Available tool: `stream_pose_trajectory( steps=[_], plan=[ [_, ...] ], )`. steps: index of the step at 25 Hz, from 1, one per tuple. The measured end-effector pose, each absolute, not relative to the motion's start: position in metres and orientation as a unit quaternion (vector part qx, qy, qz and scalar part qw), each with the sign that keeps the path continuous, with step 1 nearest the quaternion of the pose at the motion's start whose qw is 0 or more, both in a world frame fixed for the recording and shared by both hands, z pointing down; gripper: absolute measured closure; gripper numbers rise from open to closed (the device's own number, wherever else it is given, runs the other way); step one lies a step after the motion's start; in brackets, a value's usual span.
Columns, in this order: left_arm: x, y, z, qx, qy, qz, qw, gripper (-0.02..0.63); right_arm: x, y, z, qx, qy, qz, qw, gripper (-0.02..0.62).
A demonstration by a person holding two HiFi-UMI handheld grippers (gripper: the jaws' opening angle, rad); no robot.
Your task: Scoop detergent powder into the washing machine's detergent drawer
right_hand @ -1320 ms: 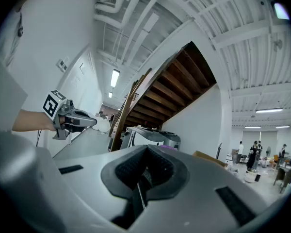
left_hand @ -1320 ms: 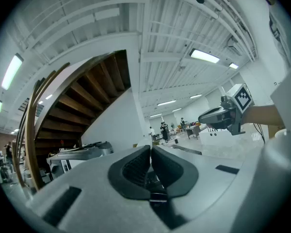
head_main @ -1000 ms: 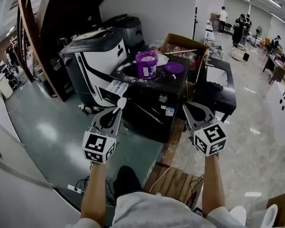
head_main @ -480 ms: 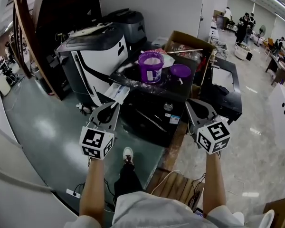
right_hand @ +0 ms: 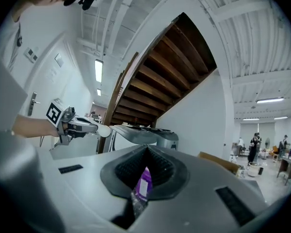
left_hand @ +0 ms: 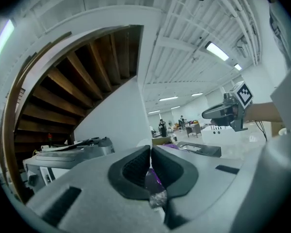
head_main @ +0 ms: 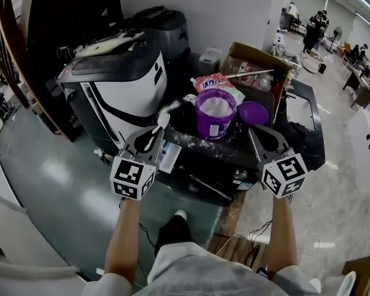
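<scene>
Black washing machine (head_main: 225,168) right in front, purple tub (head_main: 215,123) of white powder (head_main: 216,105) on top w/ its lid (head_main: 254,112) just beside. Pale drawer (head_main: 169,155) sticks out front-left. L gripper (head_main: 155,131) clamped on a white scoop (head_main: 165,117), near the tub. R gripper (head_main: 256,133) jaws pinched together, nothing btwn.

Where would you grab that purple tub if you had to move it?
Probably its near rim, from above with the right tool. The tub stands upright and open, so a jaw fits each side of its wall; the lid and a bag crowd its right and back.
</scene>
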State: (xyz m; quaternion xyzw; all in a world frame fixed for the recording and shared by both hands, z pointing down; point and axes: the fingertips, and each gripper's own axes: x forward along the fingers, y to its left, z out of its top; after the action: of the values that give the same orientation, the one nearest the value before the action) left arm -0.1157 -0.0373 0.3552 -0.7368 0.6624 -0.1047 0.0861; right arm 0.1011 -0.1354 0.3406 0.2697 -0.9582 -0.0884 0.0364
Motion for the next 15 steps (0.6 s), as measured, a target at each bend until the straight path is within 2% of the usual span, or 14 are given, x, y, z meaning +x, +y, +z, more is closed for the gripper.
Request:
stream_pose_trajectory(
  steps=[8, 15],
  plan=[
    [-0.181, -0.159, 0.314, -0.785, 0.602, -0.109, 0.095, 0.591, 0.031, -0.226, 0.305, 0.32, -0.943, -0.081, 0.044, 0.591],
    [-0.212, -0.235, 0.31, -0.816, 0.566, -0.097, 0.064, 0.591, 0.011, -0.282, 0.296, 0.367, -0.926, -0.062, 0.063, 0.591]
  ],
)
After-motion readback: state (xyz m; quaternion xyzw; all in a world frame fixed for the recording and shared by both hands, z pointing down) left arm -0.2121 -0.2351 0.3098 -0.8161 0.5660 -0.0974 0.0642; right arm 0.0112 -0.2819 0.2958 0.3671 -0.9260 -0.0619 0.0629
